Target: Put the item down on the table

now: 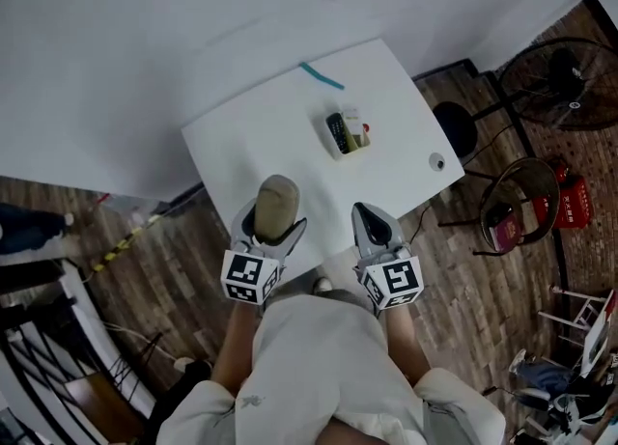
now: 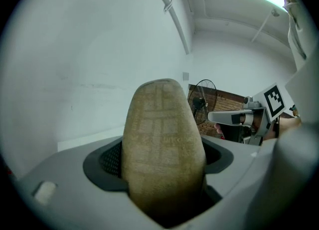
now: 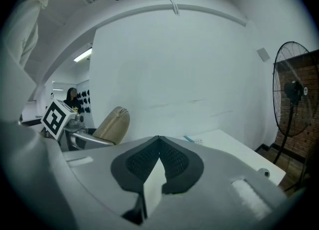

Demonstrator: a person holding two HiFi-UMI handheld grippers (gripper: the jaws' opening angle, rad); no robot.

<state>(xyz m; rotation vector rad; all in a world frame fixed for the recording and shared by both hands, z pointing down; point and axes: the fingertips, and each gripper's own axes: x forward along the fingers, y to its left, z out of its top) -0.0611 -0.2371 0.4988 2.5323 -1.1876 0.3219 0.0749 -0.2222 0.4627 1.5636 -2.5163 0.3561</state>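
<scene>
**A:** Where was the item, and why was it held like that?

**B:** The left gripper [image 1: 273, 230] had its jaws clamped on the lower end of a tan, woven-looking item [image 2: 162, 146]. The item stood upright out of them, over the near edge of the white table [image 1: 261, 134]. I judged it wasn't set down yet. With a grip that low, the gripper would probably need to tip forward to lay it flat.

**A:** And the other gripper?

**B:** The right gripper [image 3: 159, 139] sat alongside with its jaws pressed together and nothing between them. It was likely parked aside, since one grip seemed enough.

**A:** Was there room to put the item down?

**B:** I thought so. A small tray [image 1: 346, 132] of bits lay mid-table, well apart from the item, with a teal strip [image 1: 321, 75] beyond it. A small round thing [image 1: 437, 161] sat near the right edge. The near stretch looked bare.

**A:** What couldn't you make out?

**B:** The item's bottom was buried in the jaws, and I couldn't tell what it was or how high it hung. The tray's contents were too small to read. The fan [image 1: 560, 81] on the right was partly cut off in the right gripper view.
</scene>
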